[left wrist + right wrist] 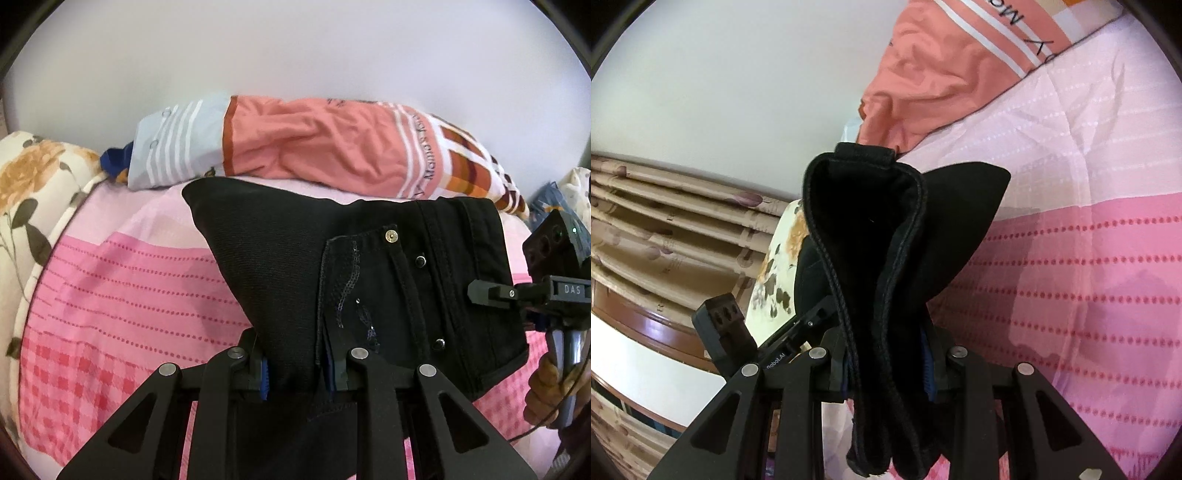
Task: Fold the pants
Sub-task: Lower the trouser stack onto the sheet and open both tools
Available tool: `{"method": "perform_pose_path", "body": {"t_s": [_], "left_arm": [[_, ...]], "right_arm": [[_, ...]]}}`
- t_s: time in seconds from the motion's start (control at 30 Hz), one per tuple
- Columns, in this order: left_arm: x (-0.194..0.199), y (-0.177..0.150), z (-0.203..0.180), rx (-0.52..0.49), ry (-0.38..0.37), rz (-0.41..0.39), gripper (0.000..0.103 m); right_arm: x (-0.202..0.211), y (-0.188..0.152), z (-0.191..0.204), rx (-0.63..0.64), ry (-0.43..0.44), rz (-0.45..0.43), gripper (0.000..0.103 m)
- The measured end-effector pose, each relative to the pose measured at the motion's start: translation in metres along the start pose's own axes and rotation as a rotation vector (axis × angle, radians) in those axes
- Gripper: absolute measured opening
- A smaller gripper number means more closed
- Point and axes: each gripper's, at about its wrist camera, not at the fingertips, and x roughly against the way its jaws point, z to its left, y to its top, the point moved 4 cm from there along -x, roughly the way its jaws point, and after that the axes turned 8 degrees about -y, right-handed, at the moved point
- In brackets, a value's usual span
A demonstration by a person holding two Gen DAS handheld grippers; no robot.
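The black pants hang folded above the pink bed sheet, their waistband with buttons and a rivet toward the right. My left gripper is shut on the pants' lower folded edge. My right gripper is shut on the waistband end of the pants, which stands up between its fingers in thick layers. The right gripper also shows at the right edge of the left wrist view. The left gripper body shows in the right wrist view.
A salmon and striped pillow lies across the back of the bed by the white wall. A floral pillow sits at the left. Beige curtains and a wooden frame show beyond the bed edge.
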Motion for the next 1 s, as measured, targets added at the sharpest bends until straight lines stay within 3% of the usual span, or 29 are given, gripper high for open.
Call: {"method": "perform_pose_path", "body": {"t_s": [0.3,0.47,0.6,0.7,0.77,0.93,1.0], "left_arm": [[-0.022,-0.01,0.014,0.009,0.009,0.02,0.025],[-0.029,-0.013,0.024,0.024,0.05,0.01,0.044],[-0.031,-0.019,0.036,0.052,0.081,-0.006,0.055],[-0.026,-0.023,0.036,0.047,0.136,-0.03,0.067],[-0.022,-0.023,0.034,0.031,0.189,-0.037,0.075],[-0.01,-0.025,0.024,0.02,0.239,-0.059,0.081],[-0.004,-0.025,0.016,0.015,0.247,-0.069,0.084]], "right_arm": [[-0.01,0.002,-0.023,-0.041,-0.036,0.003,0.028],[-0.008,0.001,-0.03,-0.036,-0.075,-0.009,0.029],[-0.003,-0.001,-0.026,0.032,-0.185,-0.046,0.037],[0.014,-0.004,-0.011,0.129,-0.336,-0.148,0.042],[0.03,-0.01,0.006,0.198,-0.384,-0.226,0.043],[0.057,-0.026,0.047,0.322,-0.423,-0.334,0.073],[0.06,-0.037,0.061,0.369,-0.444,-0.344,0.077]]}}
